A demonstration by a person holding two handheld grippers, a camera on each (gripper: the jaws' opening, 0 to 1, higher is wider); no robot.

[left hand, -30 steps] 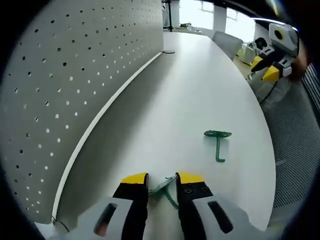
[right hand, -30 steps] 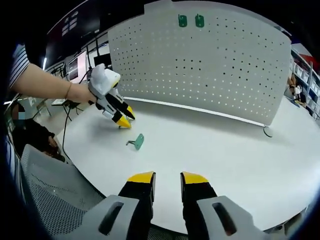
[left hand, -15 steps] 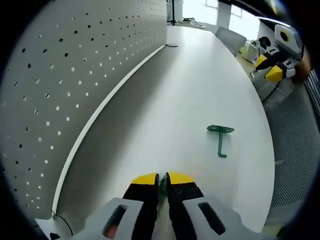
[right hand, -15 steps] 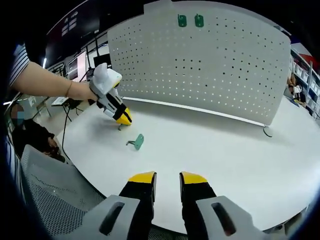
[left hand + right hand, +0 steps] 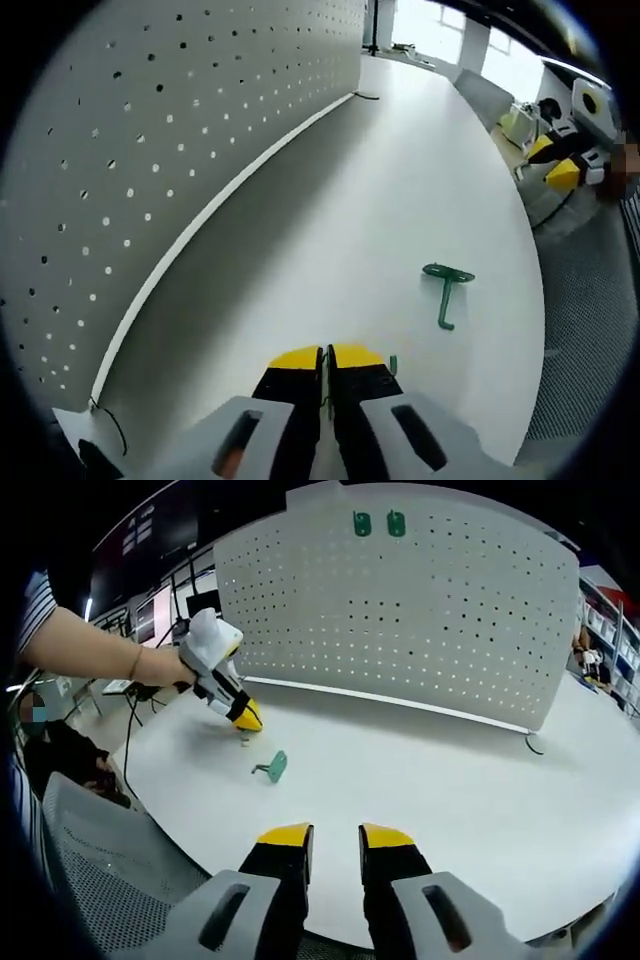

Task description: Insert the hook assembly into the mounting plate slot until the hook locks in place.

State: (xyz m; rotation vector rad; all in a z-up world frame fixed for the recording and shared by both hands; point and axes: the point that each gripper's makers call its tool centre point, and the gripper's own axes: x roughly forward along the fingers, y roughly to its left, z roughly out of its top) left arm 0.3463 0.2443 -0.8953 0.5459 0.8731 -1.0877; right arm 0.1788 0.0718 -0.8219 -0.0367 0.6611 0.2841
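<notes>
Left yellow-tipped gripper (image 5: 326, 362) pinched shut on a small green metal hook (image 5: 392, 364) — thin hold, could slip or twist on the way up to the white pegboard (image 5: 400, 620); right gripper (image 5: 335, 838) open, empty.

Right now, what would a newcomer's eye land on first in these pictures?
Probably the big white pegboard standing on the table, with two green plates near its top edge. Next, the left gripper, jaws shut on a green hook, with a second green hook lying beside it.
</notes>
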